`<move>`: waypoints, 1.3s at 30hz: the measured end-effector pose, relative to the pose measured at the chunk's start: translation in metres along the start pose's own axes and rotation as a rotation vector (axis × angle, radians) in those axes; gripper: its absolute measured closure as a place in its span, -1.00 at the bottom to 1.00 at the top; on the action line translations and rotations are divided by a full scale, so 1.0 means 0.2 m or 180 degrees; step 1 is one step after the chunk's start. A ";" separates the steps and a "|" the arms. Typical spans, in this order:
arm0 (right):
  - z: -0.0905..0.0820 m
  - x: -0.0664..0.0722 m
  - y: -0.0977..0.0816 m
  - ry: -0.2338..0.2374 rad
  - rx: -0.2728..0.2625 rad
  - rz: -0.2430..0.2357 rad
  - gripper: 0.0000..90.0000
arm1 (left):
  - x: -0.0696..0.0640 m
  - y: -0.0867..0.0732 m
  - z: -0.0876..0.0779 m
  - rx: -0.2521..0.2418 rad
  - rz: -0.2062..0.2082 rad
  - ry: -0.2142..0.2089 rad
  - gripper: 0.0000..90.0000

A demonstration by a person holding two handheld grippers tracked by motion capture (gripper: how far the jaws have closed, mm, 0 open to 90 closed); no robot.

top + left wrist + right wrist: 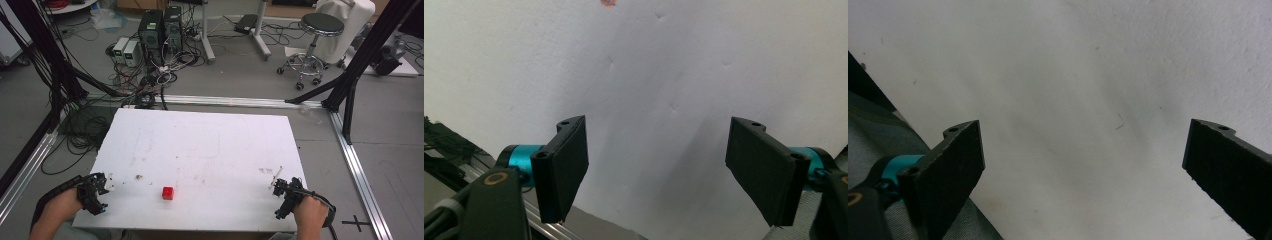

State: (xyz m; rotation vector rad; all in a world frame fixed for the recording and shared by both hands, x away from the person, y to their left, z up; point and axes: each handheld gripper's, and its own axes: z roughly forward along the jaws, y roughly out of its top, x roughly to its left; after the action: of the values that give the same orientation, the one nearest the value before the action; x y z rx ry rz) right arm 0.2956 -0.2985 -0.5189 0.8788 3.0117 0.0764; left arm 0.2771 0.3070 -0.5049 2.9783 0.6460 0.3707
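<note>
Red cube [168, 193], edges table-square

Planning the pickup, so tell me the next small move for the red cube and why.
Probably swing the left gripper toward the red cube. Its fingers stand wide apart over bare white table, and the cube sits alone near the front edge, closer to it than to the right gripper, which is also open.

A small red cube [168, 193] near the front edge is the one obstacle on the white table [210, 145]. Left, right and beyond the cube, the surface lies bare, open for passage everywhere.
</note>
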 end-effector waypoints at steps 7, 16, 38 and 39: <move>-0.01 0.00 -0.02 -0.0019 -0.0076 0.0000 -0.95 | 0.00 0.00 -0.01 -0.0020 0.0000 0.0009 -0.44; -0.02 0.01 -0.02 -0.0004 -0.0111 -0.0020 -0.95 | 0.00 0.02 -0.02 -0.0033 0.0006 0.0000 -0.44; -0.02 0.00 0.00 0.0031 -0.0202 -0.0066 -0.95 | 0.01 0.20 -0.04 -0.0034 0.0222 -0.0051 -0.44; -0.03 0.00 0.00 0.0039 -0.0215 -0.0065 -0.95 | 0.00 0.21 -0.04 -0.0005 0.0256 -0.0044 -0.44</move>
State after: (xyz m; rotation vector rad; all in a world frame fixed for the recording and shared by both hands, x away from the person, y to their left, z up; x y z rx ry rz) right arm 0.2949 -0.2985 -0.5138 0.8447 3.0089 0.1830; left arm 0.2926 0.2691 -0.4910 3.0092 0.5253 0.3555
